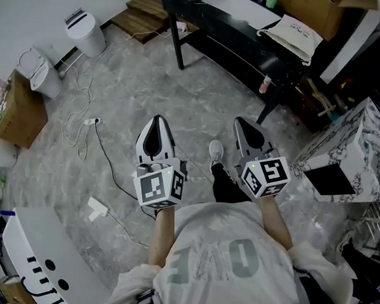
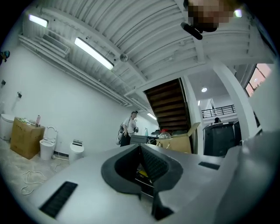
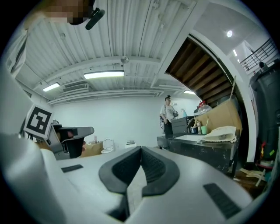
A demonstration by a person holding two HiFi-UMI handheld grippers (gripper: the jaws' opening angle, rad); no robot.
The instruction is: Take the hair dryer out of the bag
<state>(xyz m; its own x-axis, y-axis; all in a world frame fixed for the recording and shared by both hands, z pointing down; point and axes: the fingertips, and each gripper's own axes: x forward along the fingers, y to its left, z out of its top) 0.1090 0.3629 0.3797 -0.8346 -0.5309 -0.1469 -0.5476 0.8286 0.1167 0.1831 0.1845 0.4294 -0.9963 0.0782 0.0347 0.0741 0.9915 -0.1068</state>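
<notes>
Holding both tools out over the floor, we had the left gripper with its dark padded jaws pressed together and nothing between them. The right gripper was just the same, closed and empty. Below them lay the grey marbled stone floor, with a thin white cable trailing at the left. Well apart from both grippers, at the far right, the cream cloth bag rested on the long black table, near an open brown cardboard box. We could not see the hair dryer itself.
</notes>
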